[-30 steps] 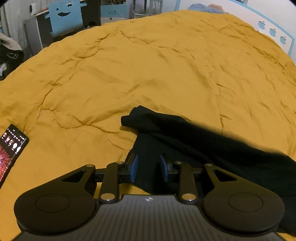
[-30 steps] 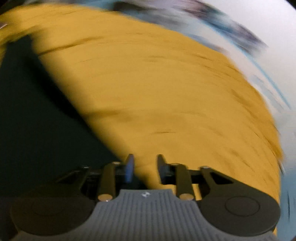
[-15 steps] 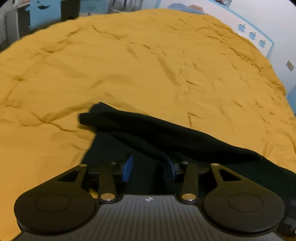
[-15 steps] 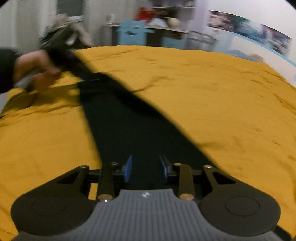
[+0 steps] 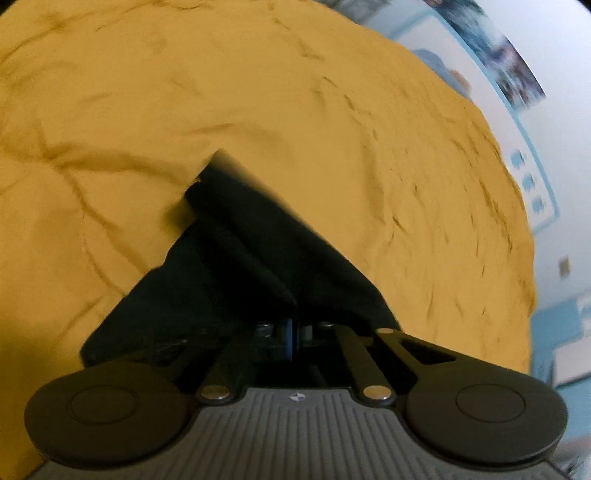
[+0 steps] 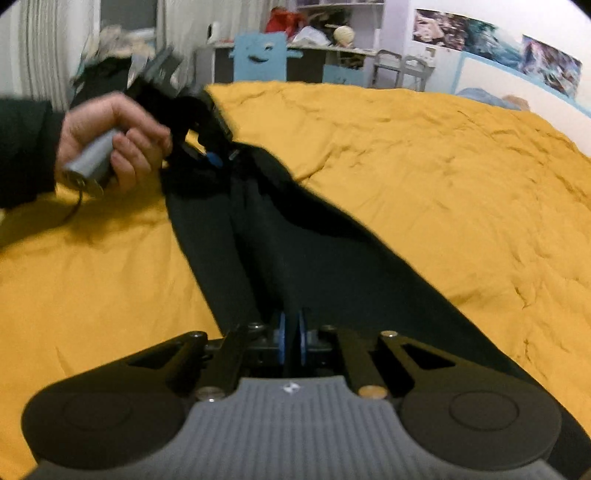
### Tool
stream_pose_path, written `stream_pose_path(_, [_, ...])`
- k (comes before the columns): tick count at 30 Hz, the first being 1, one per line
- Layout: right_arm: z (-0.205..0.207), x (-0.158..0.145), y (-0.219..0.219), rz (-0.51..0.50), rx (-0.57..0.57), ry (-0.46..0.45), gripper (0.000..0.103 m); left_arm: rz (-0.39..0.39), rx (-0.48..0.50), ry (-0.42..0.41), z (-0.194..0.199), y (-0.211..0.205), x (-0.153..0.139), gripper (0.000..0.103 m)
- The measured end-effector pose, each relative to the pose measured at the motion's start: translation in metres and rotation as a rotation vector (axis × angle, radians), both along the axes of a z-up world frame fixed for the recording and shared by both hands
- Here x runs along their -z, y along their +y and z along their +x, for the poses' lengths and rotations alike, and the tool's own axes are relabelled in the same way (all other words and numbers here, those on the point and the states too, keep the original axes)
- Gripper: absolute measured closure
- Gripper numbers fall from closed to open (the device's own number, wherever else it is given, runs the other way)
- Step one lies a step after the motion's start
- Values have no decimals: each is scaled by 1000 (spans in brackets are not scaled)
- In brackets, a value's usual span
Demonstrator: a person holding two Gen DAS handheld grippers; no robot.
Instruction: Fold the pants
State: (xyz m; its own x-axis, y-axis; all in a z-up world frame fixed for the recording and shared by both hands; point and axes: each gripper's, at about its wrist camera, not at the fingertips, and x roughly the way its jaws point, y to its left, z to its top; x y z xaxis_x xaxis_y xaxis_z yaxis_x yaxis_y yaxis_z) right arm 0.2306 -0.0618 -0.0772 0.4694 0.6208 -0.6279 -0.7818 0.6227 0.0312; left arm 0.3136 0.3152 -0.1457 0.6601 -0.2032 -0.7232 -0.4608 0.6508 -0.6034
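The black pants point(image 6: 295, 251) stretch as a long strip across the yellow bedspread point(image 6: 443, 184), held between both grippers. My right gripper point(image 6: 291, 338) is shut on one end of the pants, blue pads pinching the cloth. My left gripper point(image 5: 293, 332) is shut on the other end, and the pants point(image 5: 236, 251) hang in folds in front of it. In the right wrist view the left gripper point(image 6: 214, 157) and the hand holding it sit at the upper left, lifted above the bed.
The yellow bedspread point(image 5: 332, 129) fills most of both views. Behind the bed stand a blue chair point(image 6: 260, 55), cluttered shelves point(image 6: 332, 33) and a wall with posters point(image 6: 498, 40). The bed edge lies near the right wall point(image 5: 546, 258).
Both grippers have shut on the pants, which they stood open over before. The left gripper has lifted its end and swung right; the phone has left its view.
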Motion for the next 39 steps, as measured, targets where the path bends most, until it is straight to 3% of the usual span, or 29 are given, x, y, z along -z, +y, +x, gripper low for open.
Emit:
stream_pose_path(7, [2, -30, -25, 115, -104, 67, 101, 121, 0, -70, -36, -7, -48, 102])
stream_pose_path(13, [-11, -2, -17, -43, -149, 109, 91, 307, -23, 103, -38, -4, -27, 92])
stream_pose_path(16, [-14, -3, -24, 4, -134, 123, 88, 231, -71, 42, -49, 15, -23, 72])
stream_pose_path(20, [-11, -8, -32, 51, -108, 129, 86, 257, -54, 40, -34, 21, -19, 67])
stream_pose_path(23, [-5, -11, -42, 101, -44, 113, 79, 261, -75, 57, -29, 26, -14, 67])
stream_pose_path(24, [-2, -13, -44, 114, -22, 112, 78, 252, -85, 57, -28, 28, -12, 70])
stream_pose_path(25, [4, -14, -47, 126, 2, 114, 78, 229, -89, 53, -29, 31, -9, 82])
stream_pose_path(28, [24, -20, -42, 140, 19, 106, 78, 184, -111, 50, -33, 37, -4, 94])
stream_pose_path(34, [75, -19, 32, 25, -152, 26, 65, 157, -111, 29, -39, 42, -3, 95])
stream_pose_path(39, [115, 4, 83, -26, -268, 74, 65, 118, -106, 10, -45, 48, -2, 98])
